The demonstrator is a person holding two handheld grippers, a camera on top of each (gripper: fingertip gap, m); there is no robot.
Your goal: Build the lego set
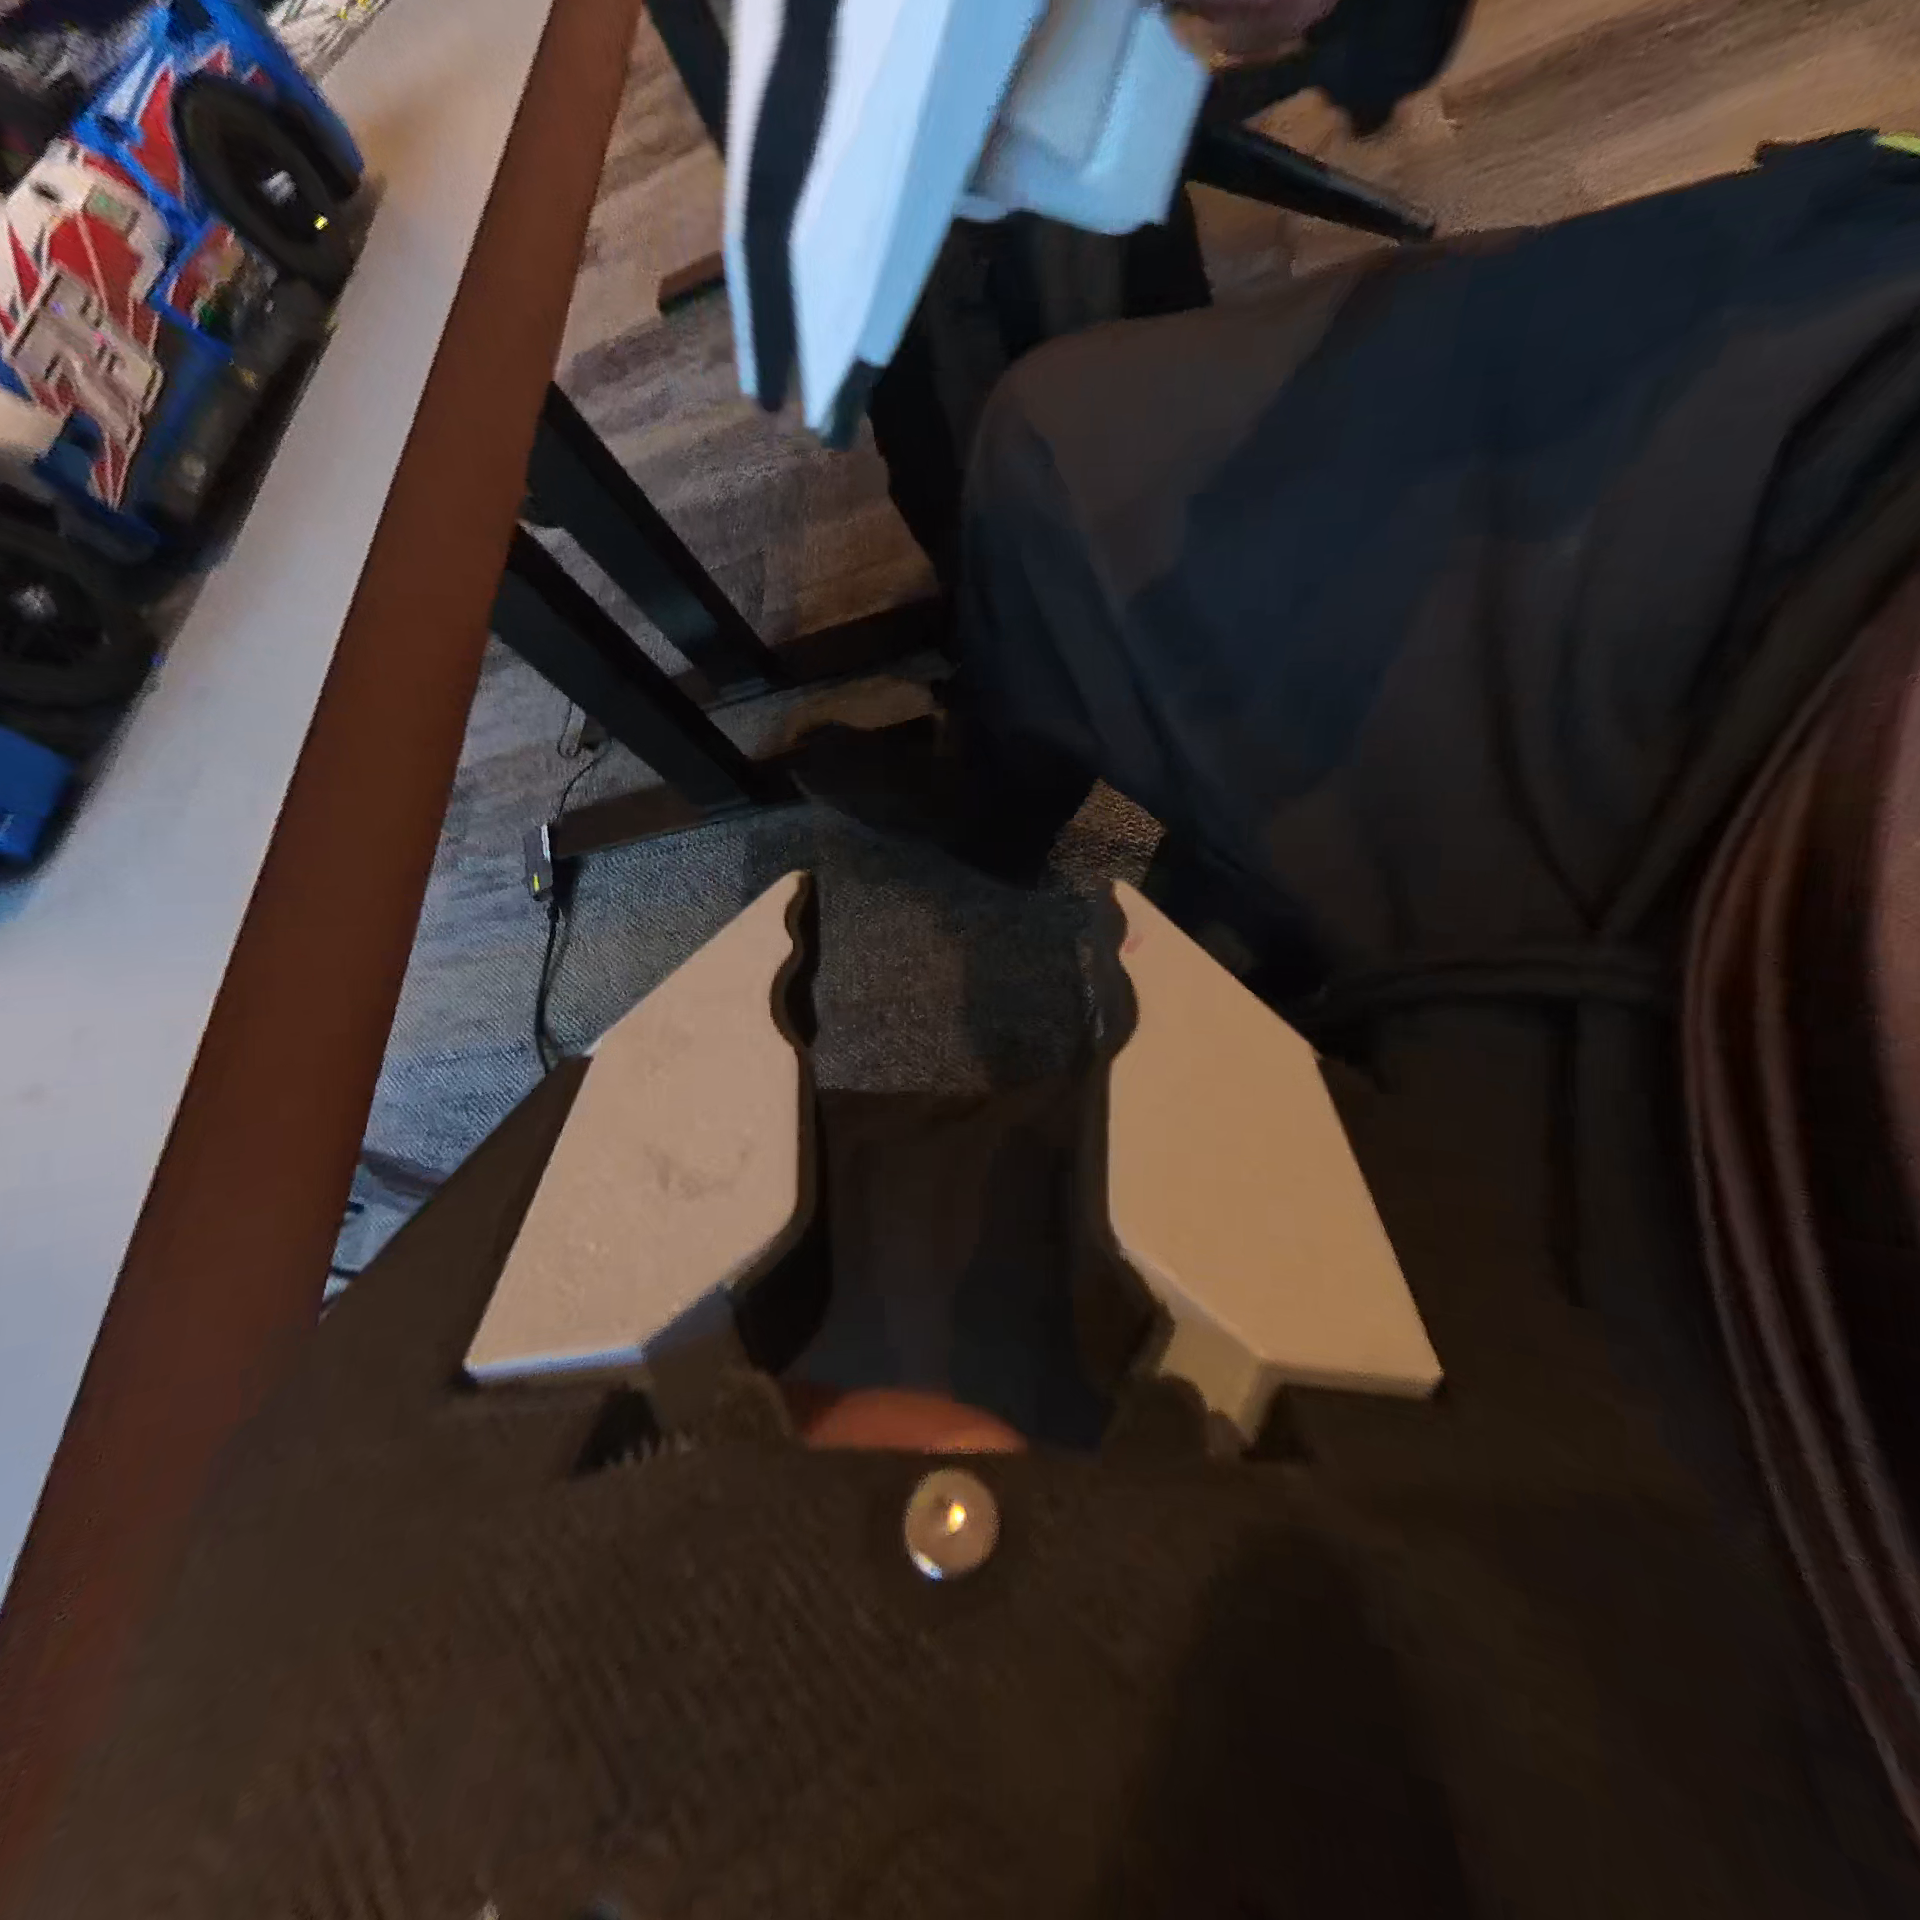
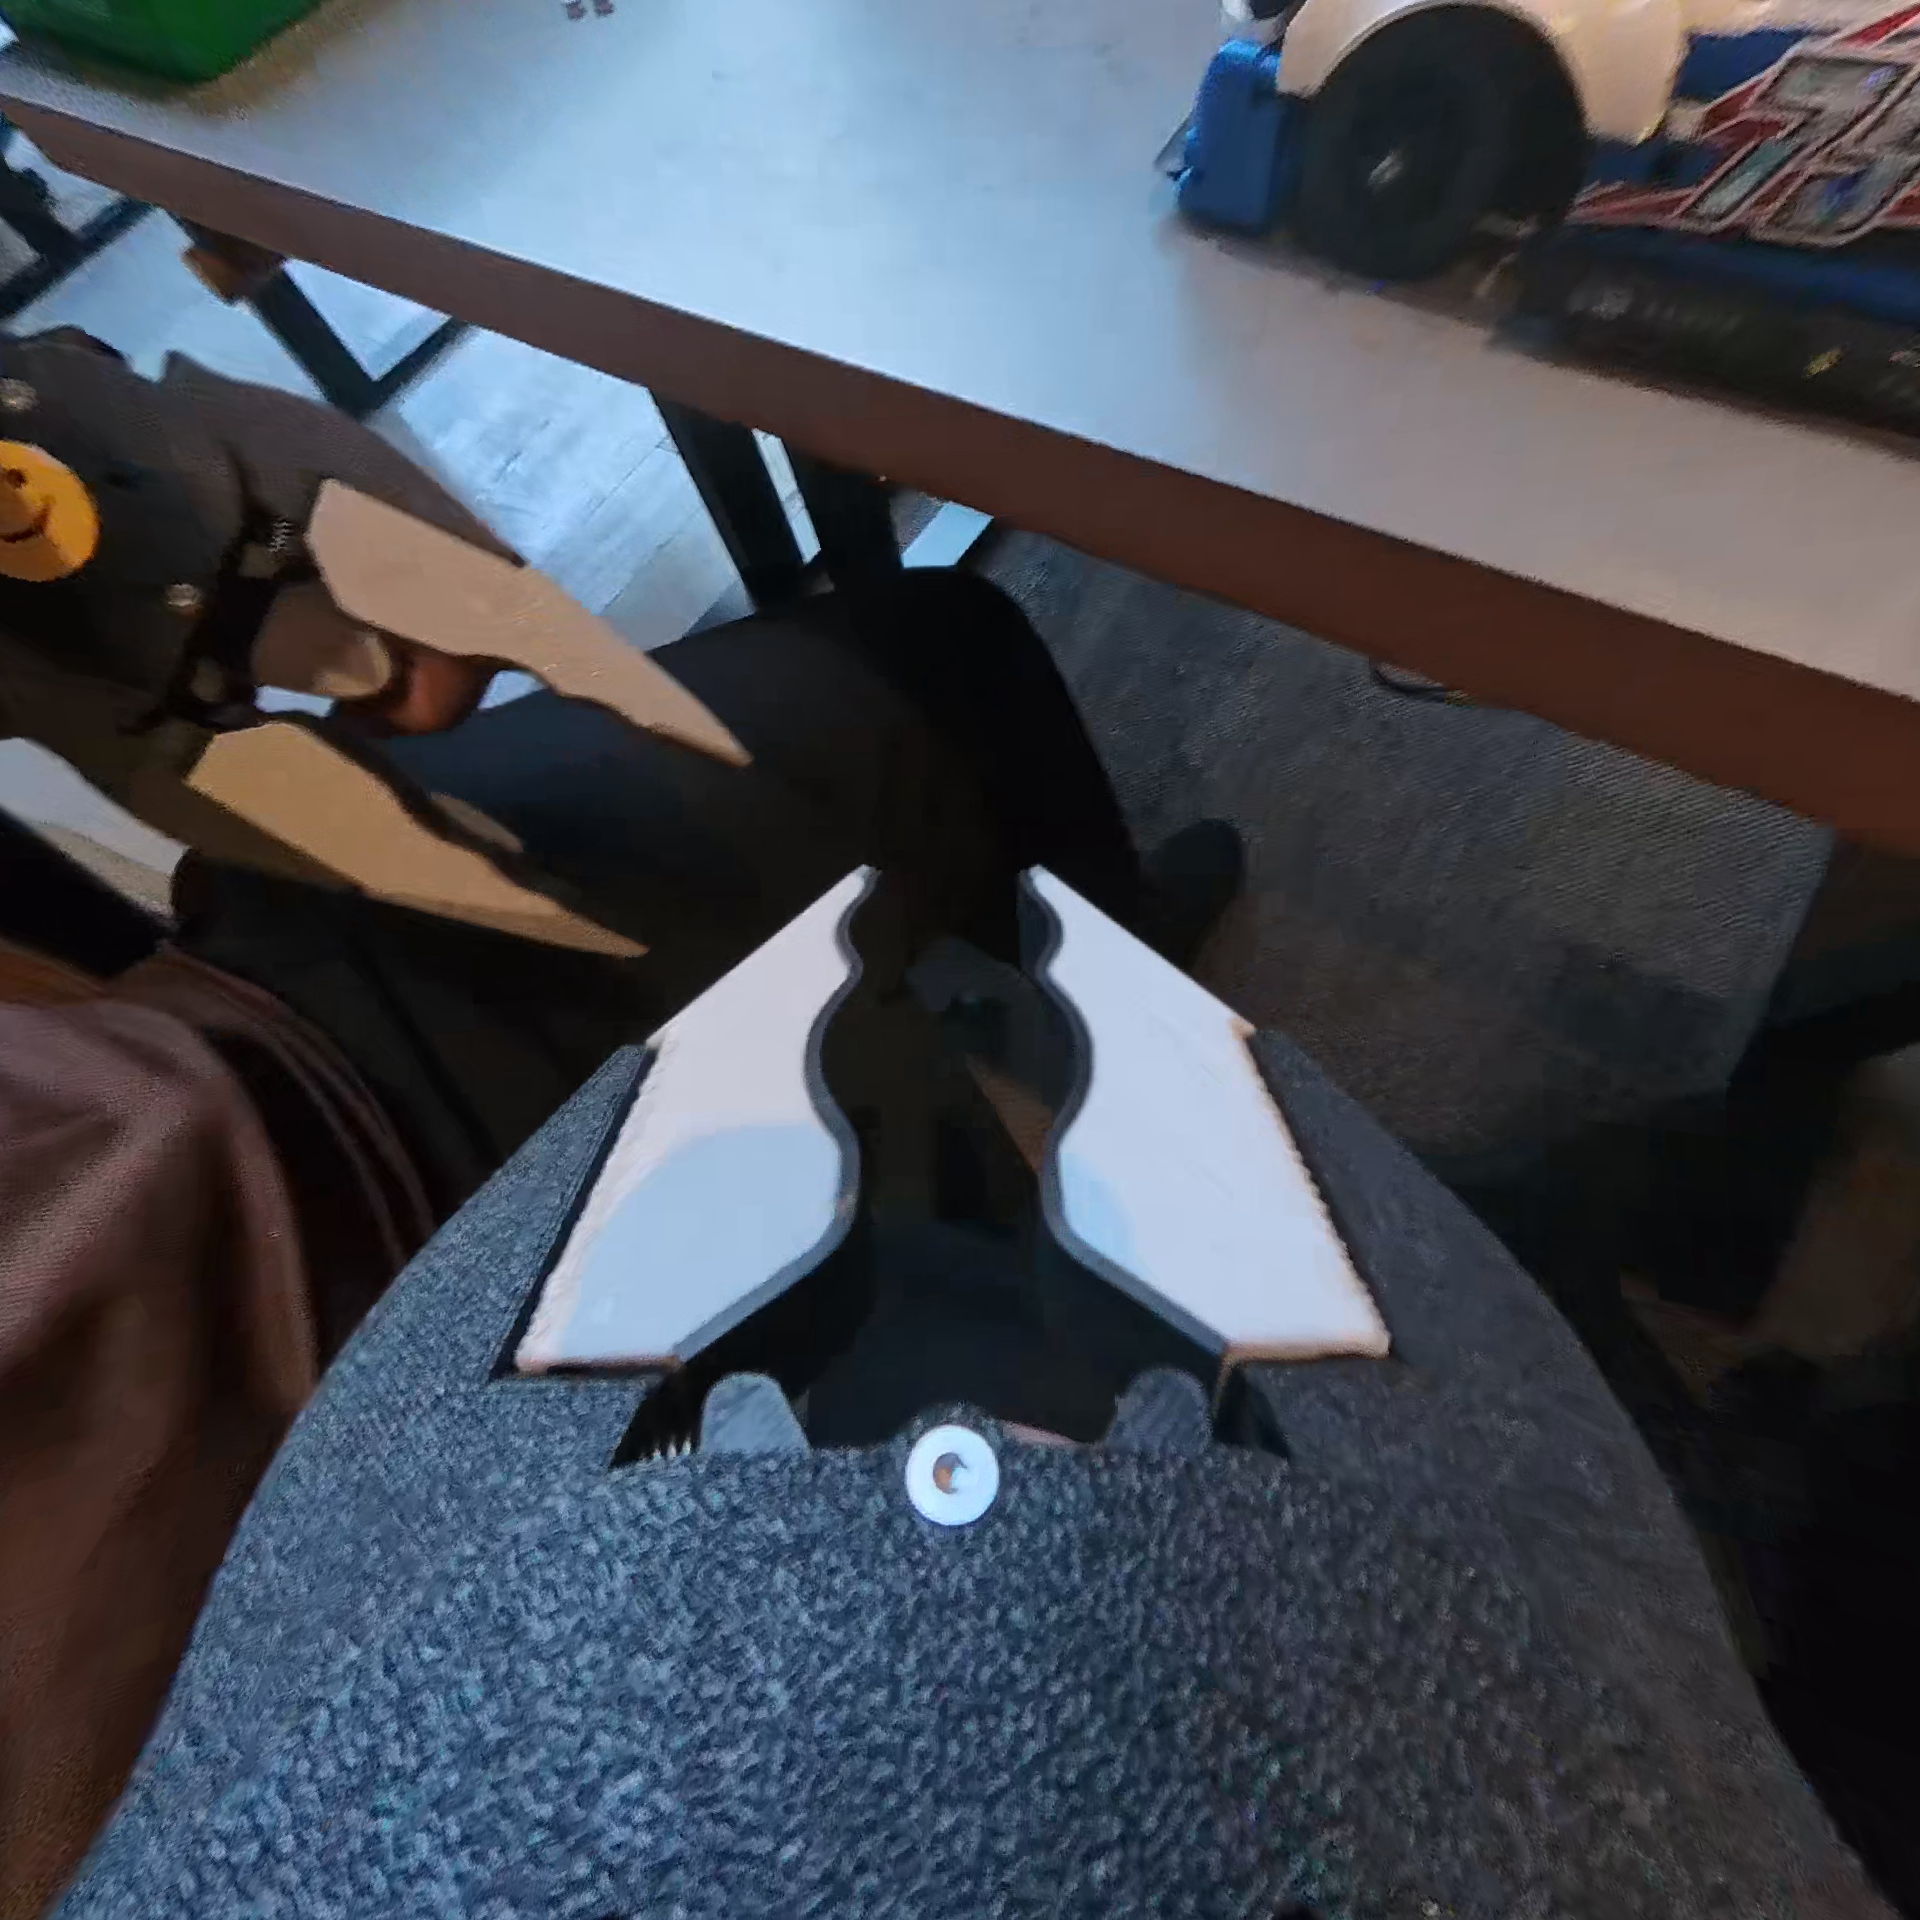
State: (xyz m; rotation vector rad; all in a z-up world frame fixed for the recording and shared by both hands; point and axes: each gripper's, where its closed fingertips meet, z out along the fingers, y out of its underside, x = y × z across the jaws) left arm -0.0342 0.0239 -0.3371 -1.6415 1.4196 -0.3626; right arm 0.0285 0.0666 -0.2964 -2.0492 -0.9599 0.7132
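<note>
A partly built lego race car (image 1: 135, 312), blue, red and white with black tyres, stands on the grey table (image 1: 156, 935) at the far left. It also shows in the right wrist view (image 2: 1558, 156) at the top right. My left gripper (image 1: 961, 894) is open and empty, held below the table edge over the carpet and a person's leg. My right gripper (image 2: 951, 883) is open and empty, also below the table edge. The left gripper (image 2: 696, 852) shows at the left of the right wrist view, jaws apart.
The table's brown front edge (image 2: 1351, 582) runs across both views, with black table legs (image 1: 644, 665) under it. A person's legs in dark trousers (image 1: 1455, 623) and a brown garment (image 2: 125, 1247) are close by. A green bin (image 2: 156, 31) sits at the table's far corner. The gap from one gripper's tips to the other's is roughly 9 cm. From my right tips it is roughly 20 cm to the partly built lego race car (image 1: 135, 312); from my left, 25 cm.
</note>
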